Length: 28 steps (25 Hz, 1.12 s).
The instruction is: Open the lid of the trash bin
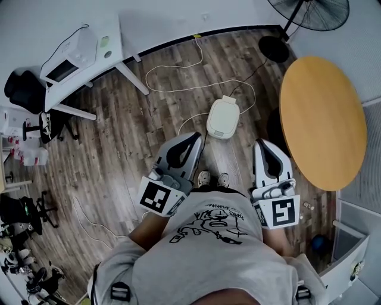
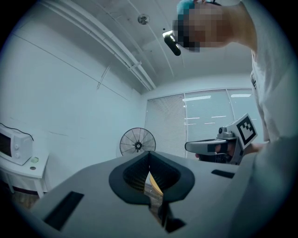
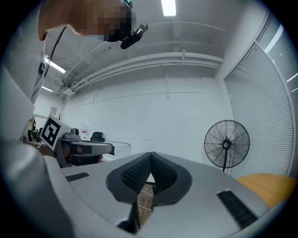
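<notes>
Left gripper (image 1: 196, 137) first: shut, jaws meeting at the tips with only a thin slit lower down, nothing caught between them. Same for the right gripper (image 1: 261, 143), closed tip to tip and empty. Both held level in front of the waist, side by side but apart, pointing out over the wooden floor (image 1: 119, 149) on the near side of the trash bin (image 1: 223, 117).

Shown by the head view alone: the trash bin itself, white and squat, lid down, standing on the floor just ahead of the shoes (image 1: 213, 179). Placed roughly between the two gripper tips and a little beyond them, touched by neither. Also only there, a white cable (image 1: 178, 77) looping across the boards on the far side of the trash bin and ending at its far edge. Right of the trash bin, a round wooden table (image 1: 324, 119). Beyond it and to the right, a standing fan (image 1: 309, 12). Well to the left of the trash bin, a white desk (image 1: 113, 47) carrying a microwave (image 1: 74, 53).

Shown by the gripper views instead: walls, ceiling and the fan upright at full height. In the left gripper view only, window blinds (image 2: 209, 121) behind the fan. In each gripper view, the other gripper alongside at the same height, marker cube (image 2: 247, 130) at its rear, hand wrapped around the grip behind it.
</notes>
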Motion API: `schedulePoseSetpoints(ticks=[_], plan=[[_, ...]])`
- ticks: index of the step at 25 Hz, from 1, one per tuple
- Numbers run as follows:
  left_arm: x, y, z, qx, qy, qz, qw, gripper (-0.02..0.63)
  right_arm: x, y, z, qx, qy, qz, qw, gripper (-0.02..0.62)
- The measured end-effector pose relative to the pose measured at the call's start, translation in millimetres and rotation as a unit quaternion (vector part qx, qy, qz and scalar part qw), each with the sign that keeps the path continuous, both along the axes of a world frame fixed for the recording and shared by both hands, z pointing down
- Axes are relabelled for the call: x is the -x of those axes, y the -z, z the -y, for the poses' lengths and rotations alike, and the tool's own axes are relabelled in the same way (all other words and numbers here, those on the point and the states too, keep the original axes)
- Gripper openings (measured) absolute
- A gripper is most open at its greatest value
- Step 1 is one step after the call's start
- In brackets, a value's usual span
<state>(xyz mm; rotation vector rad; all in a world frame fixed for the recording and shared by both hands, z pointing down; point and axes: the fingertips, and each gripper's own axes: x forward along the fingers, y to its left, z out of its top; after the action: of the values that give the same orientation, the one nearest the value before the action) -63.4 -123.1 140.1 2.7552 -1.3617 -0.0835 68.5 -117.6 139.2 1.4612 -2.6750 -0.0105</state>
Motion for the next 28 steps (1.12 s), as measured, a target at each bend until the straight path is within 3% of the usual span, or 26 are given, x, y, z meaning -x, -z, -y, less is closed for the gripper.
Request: schedulePoseSetpoints(ticks=[12, 28], plan=[[-9, -4, 3, -0.003, 0.010, 0.010, 0.9999, 0.015, -10, -4, 0, -0.001, 0.012, -0.005, 1.000, 0.006], [-6, -59, 22, 0.045, 0.013, 0.027, 0.9985, 0.015, -5, -51, 19, 0.033, 0.016, -0.028, 0.999, 0.006]])
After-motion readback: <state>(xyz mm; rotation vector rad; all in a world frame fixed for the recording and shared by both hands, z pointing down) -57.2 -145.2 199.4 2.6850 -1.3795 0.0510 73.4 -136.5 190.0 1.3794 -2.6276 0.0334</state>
